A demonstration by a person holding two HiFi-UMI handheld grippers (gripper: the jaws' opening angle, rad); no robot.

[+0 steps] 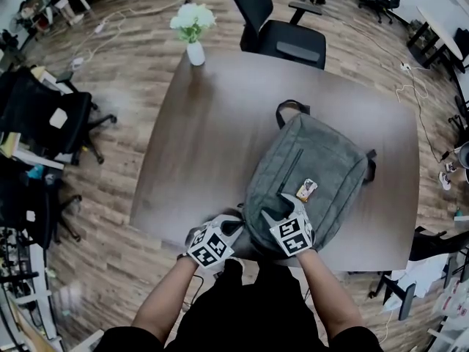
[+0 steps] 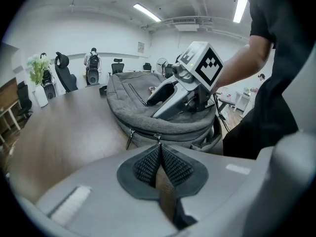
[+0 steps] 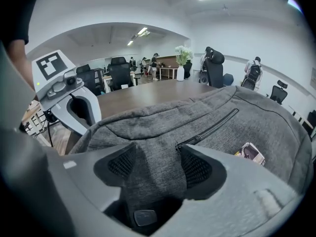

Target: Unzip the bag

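Grey bag (image 1: 311,167): flat on wooden table (image 1: 212,123), near end at the table's front edge. Left gripper (image 2: 158,152): jaws closed together, tips pinching zipper pull (image 2: 158,138) on the bag's side. Right gripper (image 3: 157,166): jaws wide apart, clamped on a fold of bag fabric.
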